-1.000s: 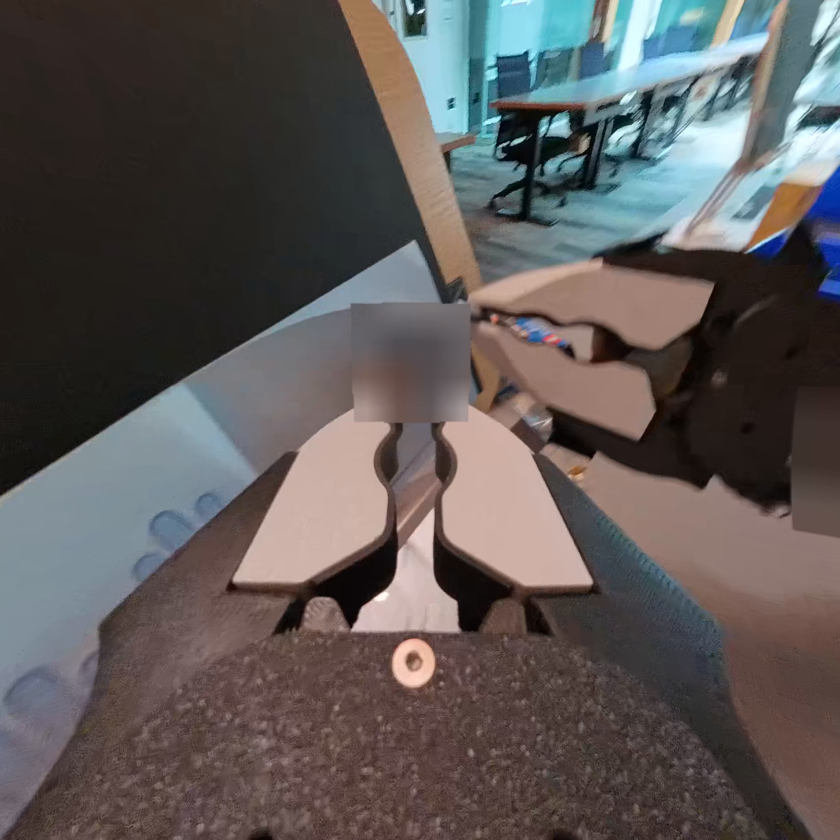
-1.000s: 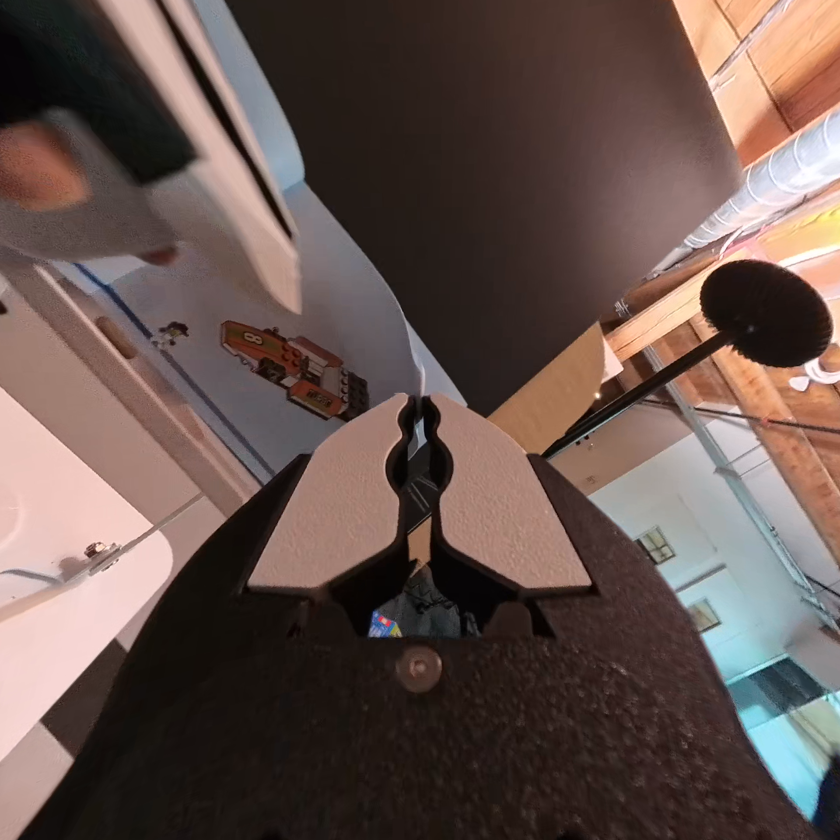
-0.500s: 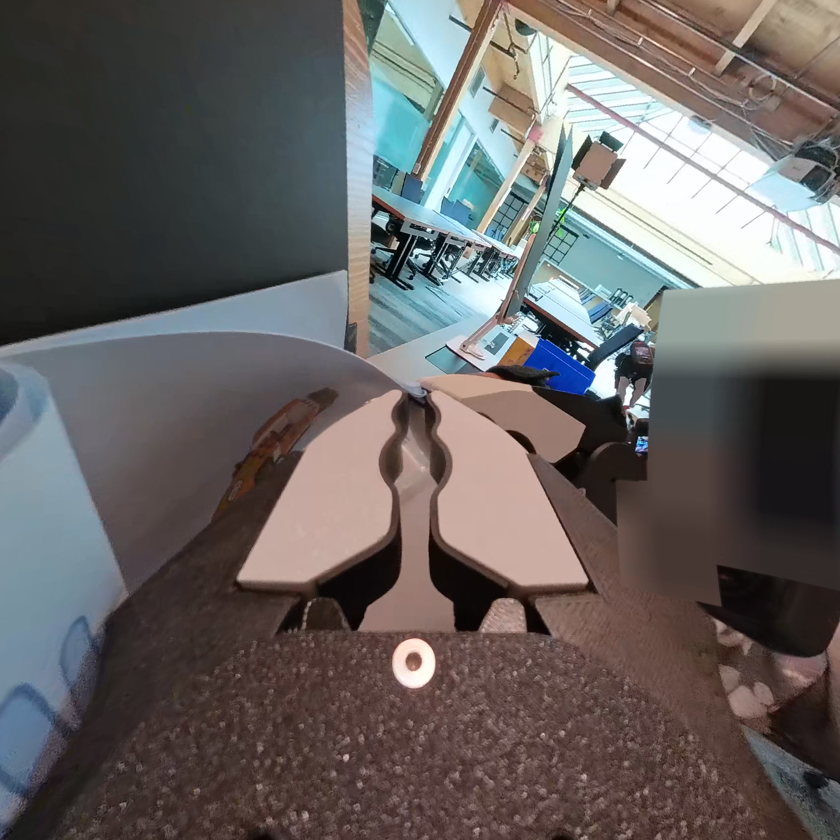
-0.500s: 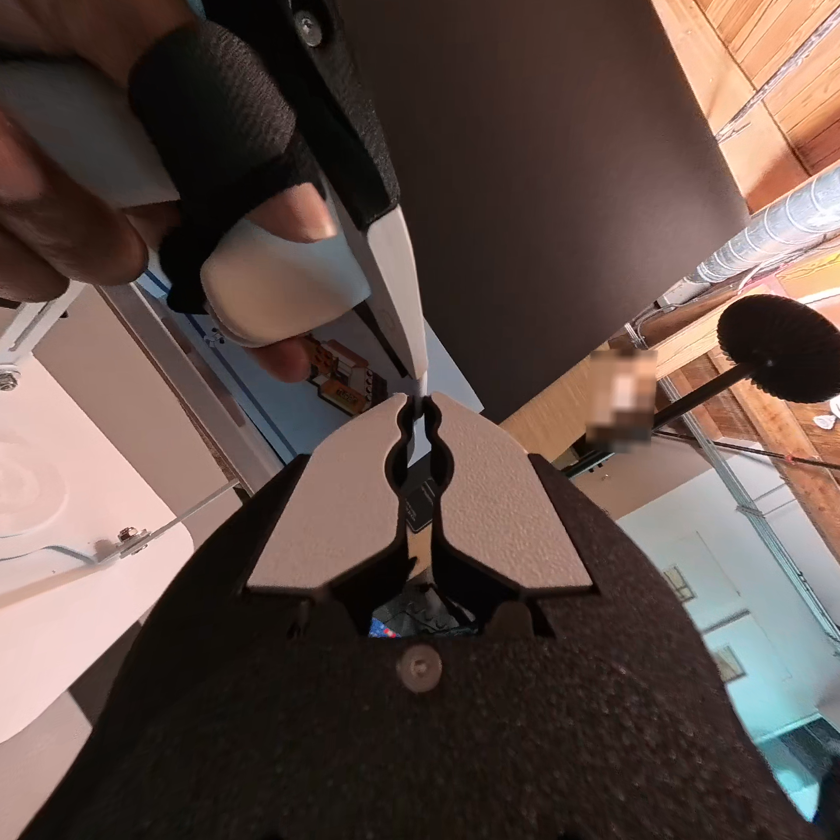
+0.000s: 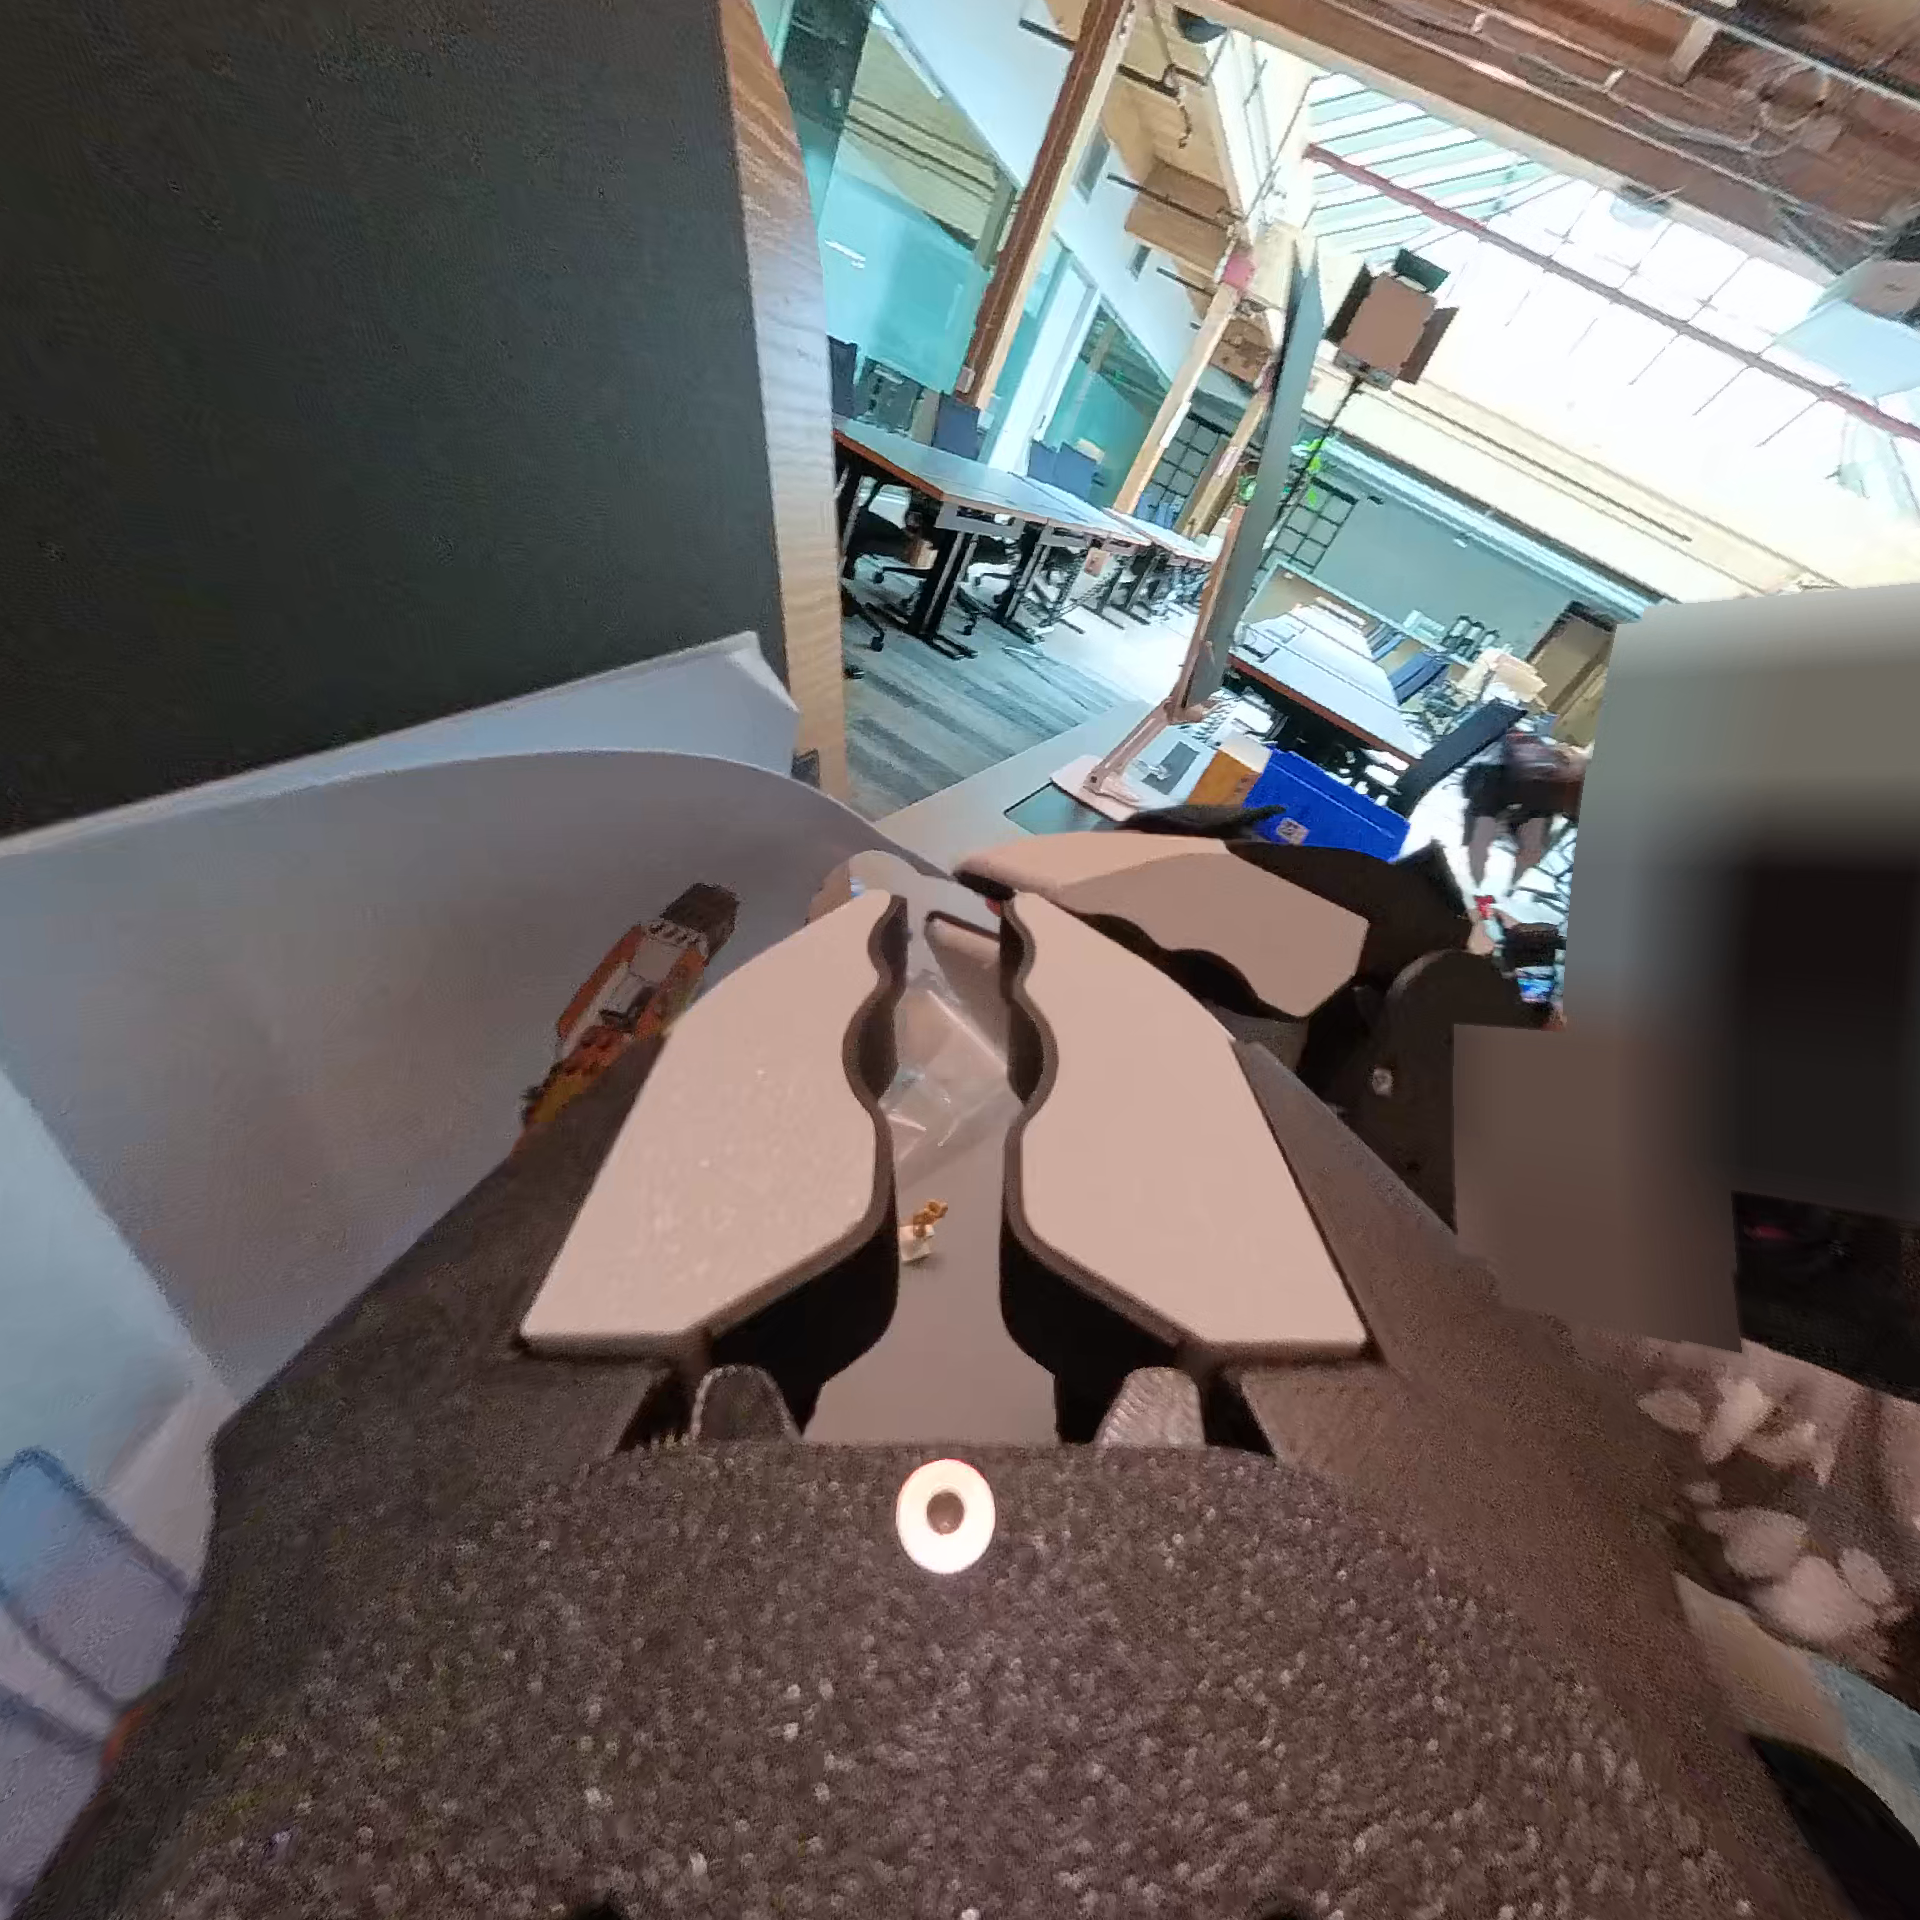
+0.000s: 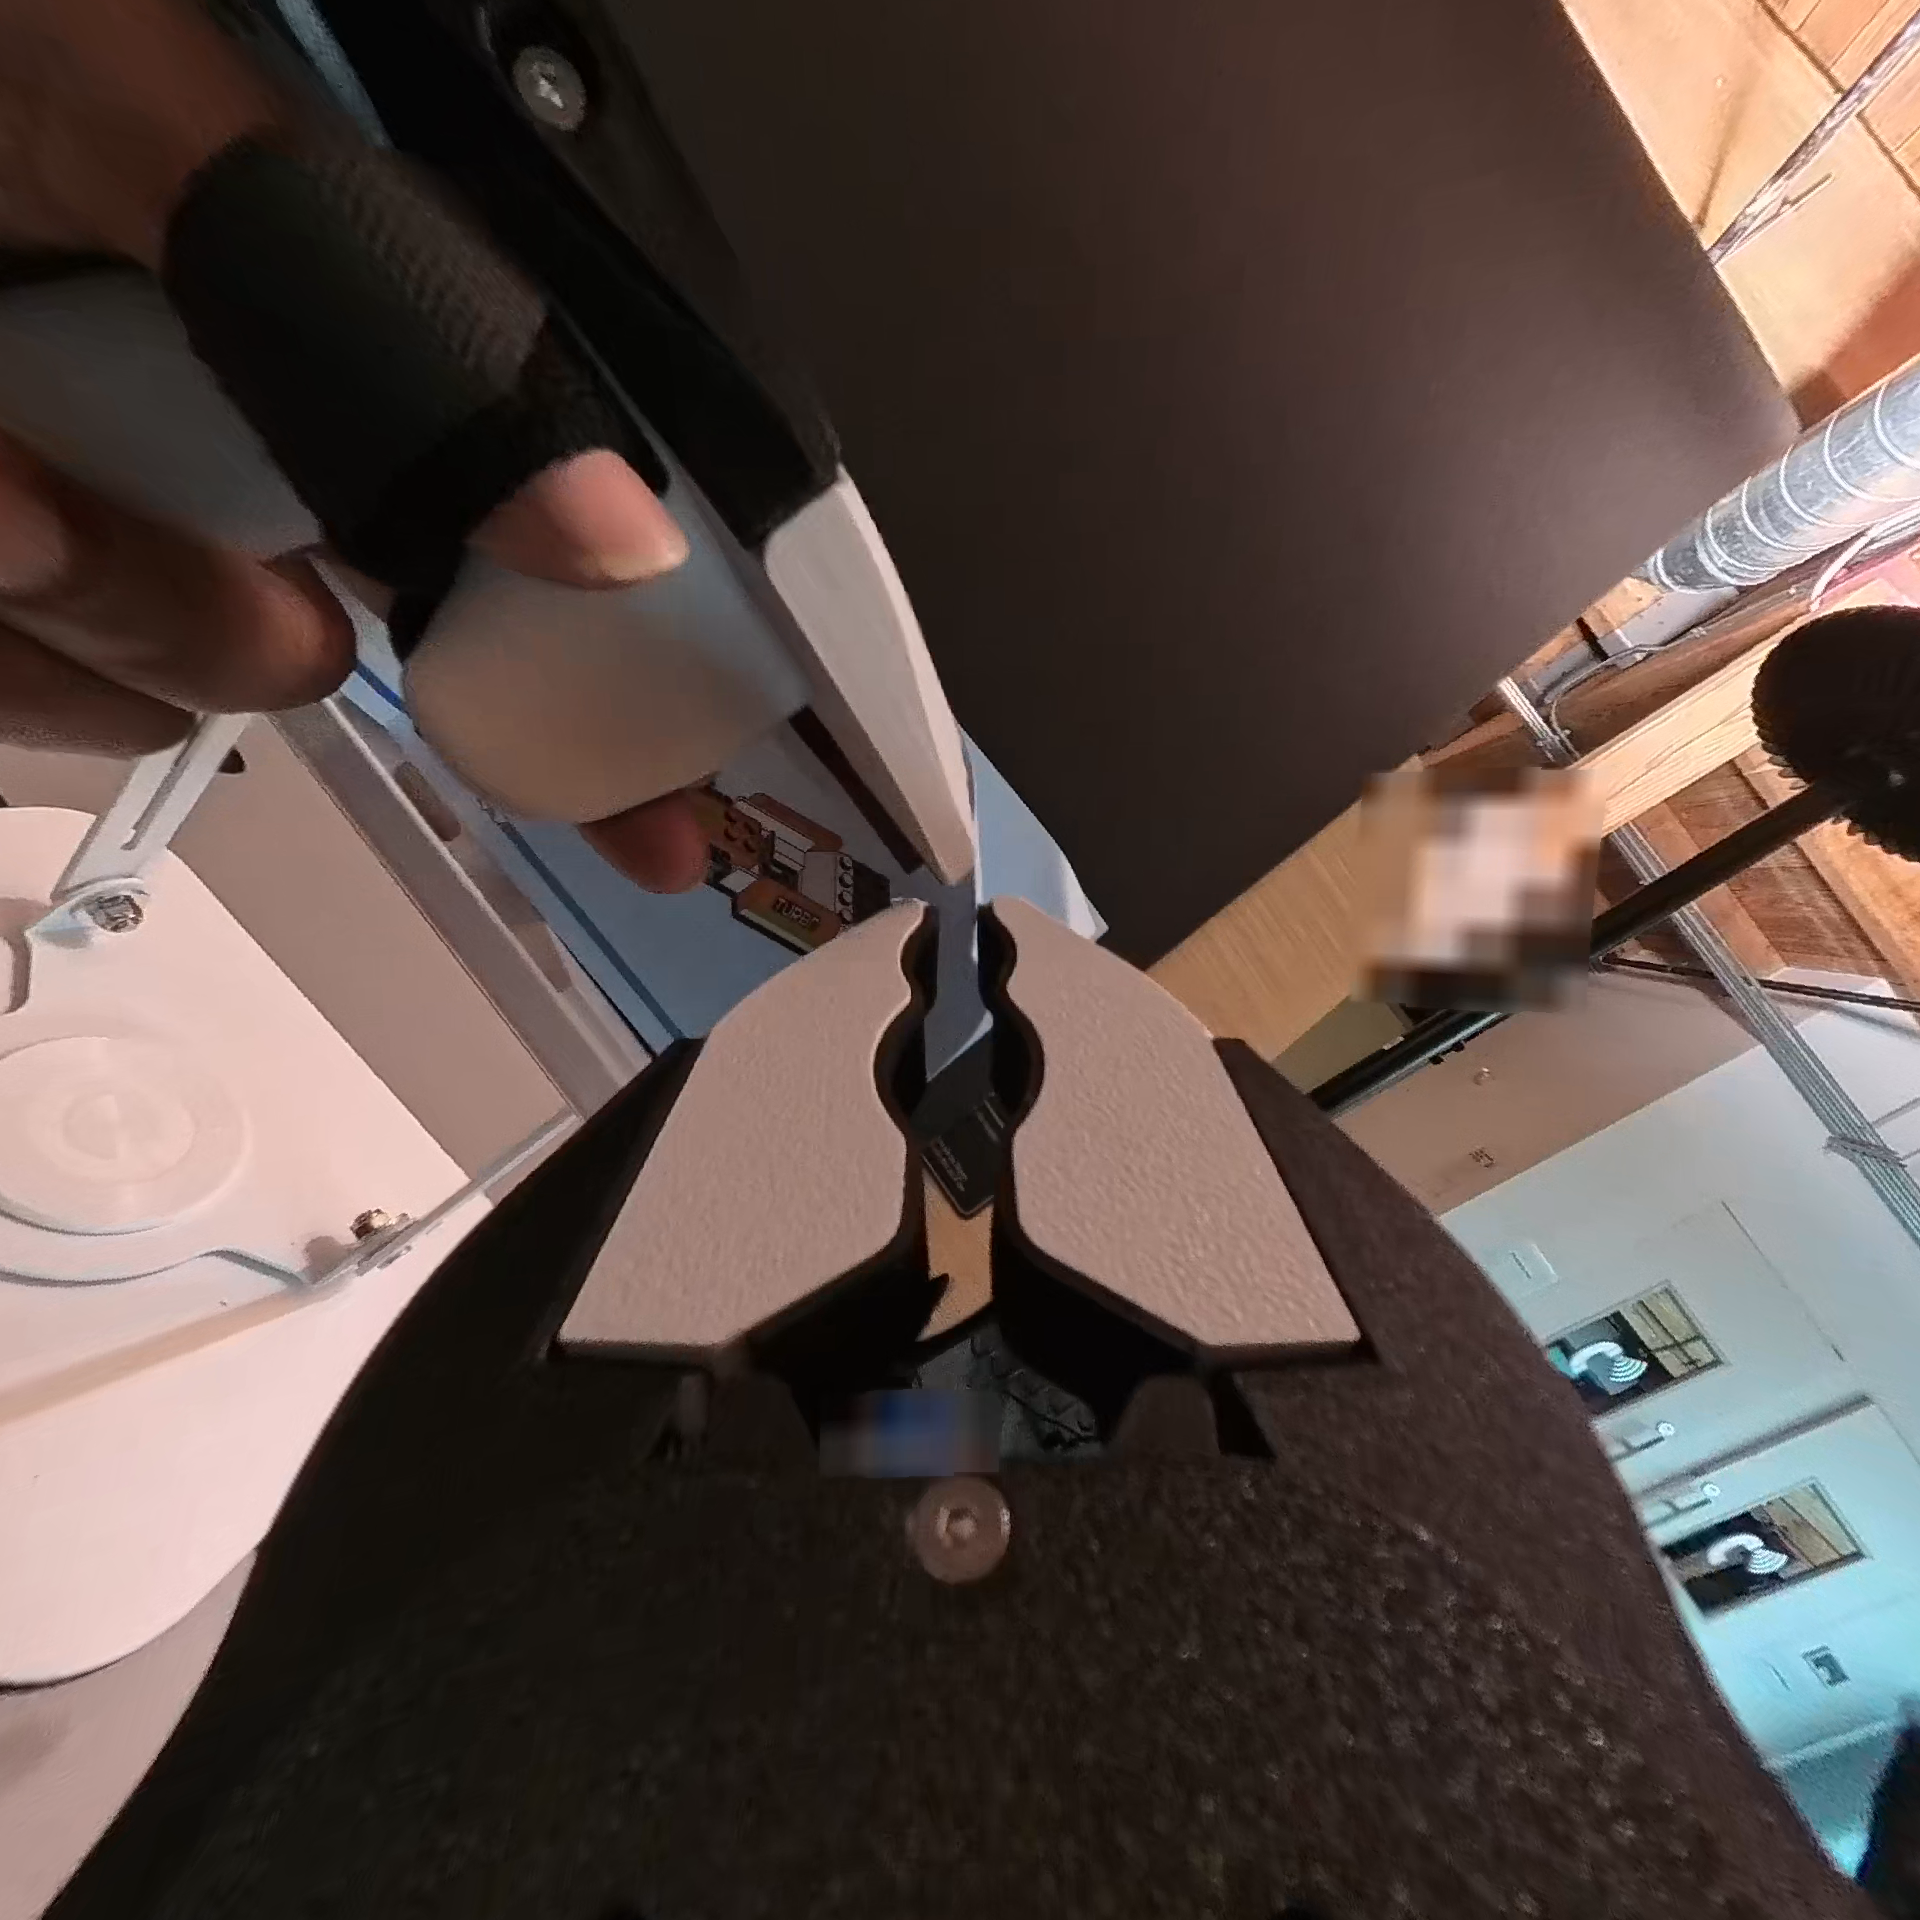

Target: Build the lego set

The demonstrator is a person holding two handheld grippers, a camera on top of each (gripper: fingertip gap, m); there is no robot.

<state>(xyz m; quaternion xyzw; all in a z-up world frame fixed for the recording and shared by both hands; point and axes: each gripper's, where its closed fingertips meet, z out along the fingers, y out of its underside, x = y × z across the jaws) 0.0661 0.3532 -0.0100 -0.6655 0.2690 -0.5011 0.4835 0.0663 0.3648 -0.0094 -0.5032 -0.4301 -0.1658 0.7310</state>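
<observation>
Left wrist view: two grippers, left gripper parted, right gripper pinching one booklet page

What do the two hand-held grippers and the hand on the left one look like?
Each hand-held gripper, left and right, has two flat pale grey fingers with wavy inner edges, set in a coarse, speckled black body with a silver screw. The hand wears a black fabric finger sleeve, fingertip bare. No cables visible.
</observation>
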